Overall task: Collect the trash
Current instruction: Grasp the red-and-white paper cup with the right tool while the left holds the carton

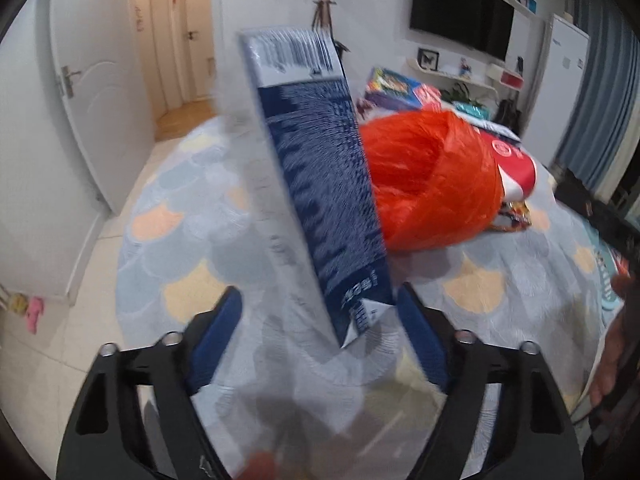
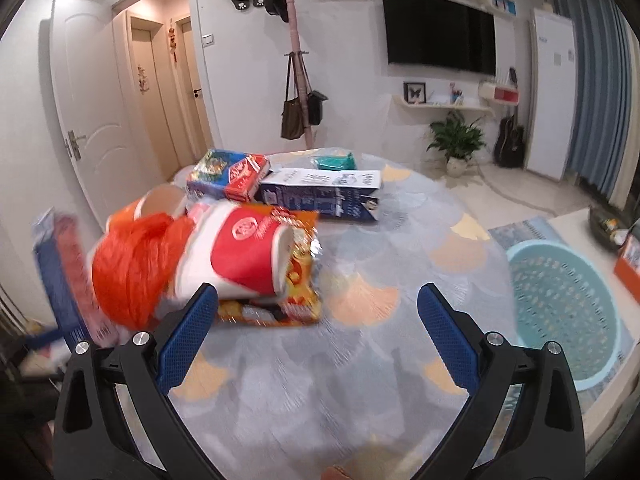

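Observation:
A tall dark-blue carton (image 1: 320, 184) stands tilted on the patterned tablecloth (image 1: 192, 248), blurred. It is between the fingers of my left gripper (image 1: 320, 300), close to the right pad; a clear gap separates it from the left pad. The same carton (image 2: 64, 280) shows at the left edge of the right wrist view. Behind it lie an orange plastic bag (image 1: 432, 176), a red and white paper cup (image 2: 248, 256) and a snack wrapper (image 2: 300, 296). My right gripper (image 2: 318, 292) hangs open over bare cloth, its left finger beside the cup and wrapper.
Farther back on the round table lie another blue carton (image 2: 320, 196), colourful boxes (image 2: 228, 176) and a teal packet (image 2: 334, 160). A light-blue perforated basket (image 2: 560, 312) sits on the floor to the right. A person's hand (image 1: 616, 360) is at the right edge.

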Demonstrator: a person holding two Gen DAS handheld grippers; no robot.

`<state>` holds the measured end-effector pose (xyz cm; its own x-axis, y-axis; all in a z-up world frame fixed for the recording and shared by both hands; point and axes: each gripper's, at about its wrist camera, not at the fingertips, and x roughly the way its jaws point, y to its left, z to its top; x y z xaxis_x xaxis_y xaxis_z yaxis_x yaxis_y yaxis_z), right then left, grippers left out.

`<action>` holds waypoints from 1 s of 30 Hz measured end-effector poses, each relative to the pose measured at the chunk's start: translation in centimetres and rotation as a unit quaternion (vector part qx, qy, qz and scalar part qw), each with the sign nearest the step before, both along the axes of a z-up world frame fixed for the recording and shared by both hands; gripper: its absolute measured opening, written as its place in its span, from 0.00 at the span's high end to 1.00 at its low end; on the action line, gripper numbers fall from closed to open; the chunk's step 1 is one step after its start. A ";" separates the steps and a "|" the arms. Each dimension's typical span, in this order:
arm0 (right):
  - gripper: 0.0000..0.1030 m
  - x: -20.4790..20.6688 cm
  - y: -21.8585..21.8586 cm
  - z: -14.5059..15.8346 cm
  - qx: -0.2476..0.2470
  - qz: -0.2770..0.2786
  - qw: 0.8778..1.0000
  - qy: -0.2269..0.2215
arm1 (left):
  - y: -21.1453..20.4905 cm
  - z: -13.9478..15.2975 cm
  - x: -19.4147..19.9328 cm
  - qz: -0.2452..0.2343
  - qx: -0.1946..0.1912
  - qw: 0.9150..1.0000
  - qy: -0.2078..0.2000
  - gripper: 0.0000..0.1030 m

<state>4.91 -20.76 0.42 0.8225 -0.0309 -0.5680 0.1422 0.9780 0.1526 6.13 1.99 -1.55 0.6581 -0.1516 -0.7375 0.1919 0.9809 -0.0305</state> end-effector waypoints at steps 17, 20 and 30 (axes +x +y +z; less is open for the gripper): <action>0.07 8.6 3.6 -1.1 0.027 0.006 0.997 0.074 | 0.8 -0.2 -1.3 -0.045 -0.012 0.998 -0.037 0.59; 0.08 9.0 3.7 -1.9 0.042 0.013 0.995 0.090 | 0.9 0.1 -1.6 -0.044 -0.019 0.998 -0.042 0.59; 0.31 4.7 2.5 -0.9 0.060 0.017 0.997 0.039 | 0.9 1.8 -3.4 -0.043 -0.014 0.996 -0.082 0.60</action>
<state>9.60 -18.25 -0.44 0.7750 0.0675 -0.6284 0.1260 0.9578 0.2582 2.74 2.88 0.28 0.7530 -0.2314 -0.6159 0.2789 0.9601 -0.0198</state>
